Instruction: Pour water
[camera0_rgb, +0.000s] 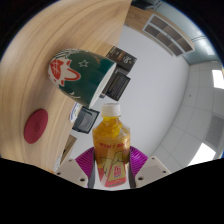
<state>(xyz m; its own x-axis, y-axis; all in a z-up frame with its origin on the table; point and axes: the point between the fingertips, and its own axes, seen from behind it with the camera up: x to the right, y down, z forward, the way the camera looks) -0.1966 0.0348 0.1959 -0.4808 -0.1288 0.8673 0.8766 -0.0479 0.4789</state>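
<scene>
Bottle: a small plastic bottle (112, 140) of amber liquid, white cap on, yellow label with red print — it stands between the two pink pads (85, 158), just ahead of the camera.
Jaws: the gripper (112, 166) pinches the bottle low on its body, one pad against each side; they appear to press on it rather than merely flank it.
Why held so: a low grip leaves the neck and cap free, which suits tipping it to pour, though the cap looks closed.
Cup: a green, red and white patterned cup (80, 72) lies tilted on the wooden worktop (50, 45) beyond the bottle — probably the target.
Nearby: a red round disc (36, 123) on the wood to one side; black-and-white tag cards (121, 72) by the cup.
In the way: the cards crowd the space between bottle and cup.
Background: a pale room, too warped to detail.
</scene>
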